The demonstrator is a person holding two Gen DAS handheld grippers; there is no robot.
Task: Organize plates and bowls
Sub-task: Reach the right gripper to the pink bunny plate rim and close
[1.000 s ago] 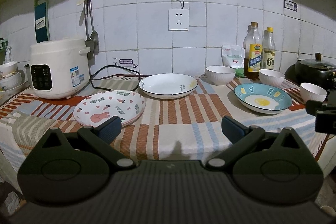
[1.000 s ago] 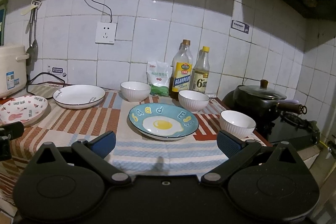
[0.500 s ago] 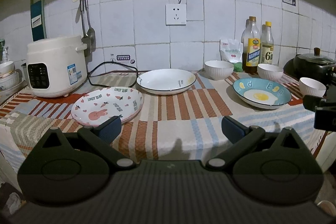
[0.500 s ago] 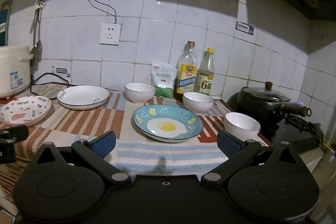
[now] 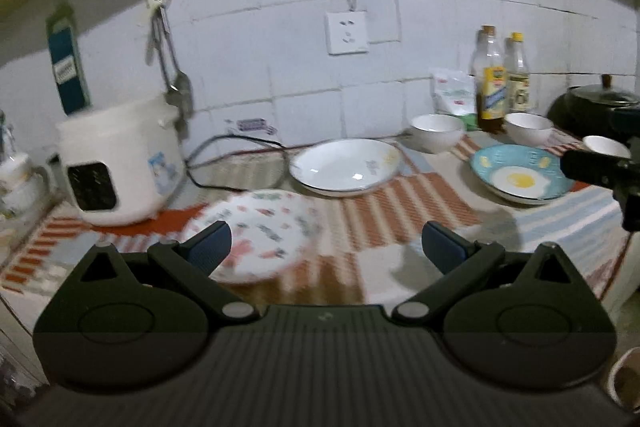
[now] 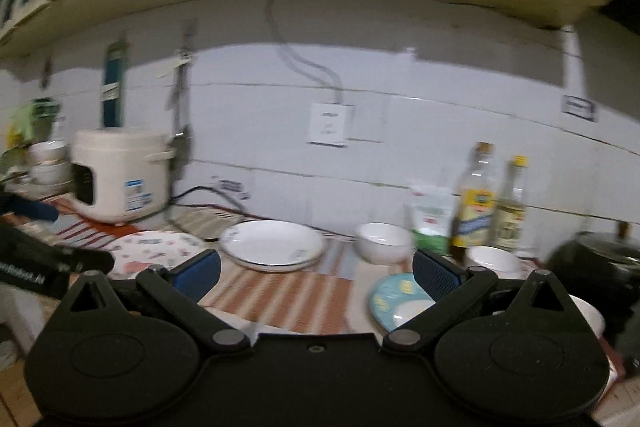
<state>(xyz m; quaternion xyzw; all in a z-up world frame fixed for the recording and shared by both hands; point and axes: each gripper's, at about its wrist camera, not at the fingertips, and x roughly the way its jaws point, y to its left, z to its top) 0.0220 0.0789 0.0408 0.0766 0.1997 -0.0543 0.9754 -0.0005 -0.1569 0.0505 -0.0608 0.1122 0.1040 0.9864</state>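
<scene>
Left wrist: left gripper (image 5: pixel 325 243) spread wide, holds nothing, low over patterned plate (image 5: pixel 256 231) at counter front. White plate (image 5: pixel 345 167) behind it, egg plate (image 5: pixel 520 174) right, bowls (image 5: pixel 436 131) near wall. Plates likely stiff, glazed, slippery, breakable; take by raised rim. Rice cooker (image 5: pixel 116 163) crowds left.

Right wrist: right gripper (image 6: pixel 316 275) released, empty. Striped cloth (image 6: pixel 288 297) between plates gives open room; bottles (image 6: pixel 474 203) and pot (image 6: pixel 596 259) hem right side. Blurred.
</scene>
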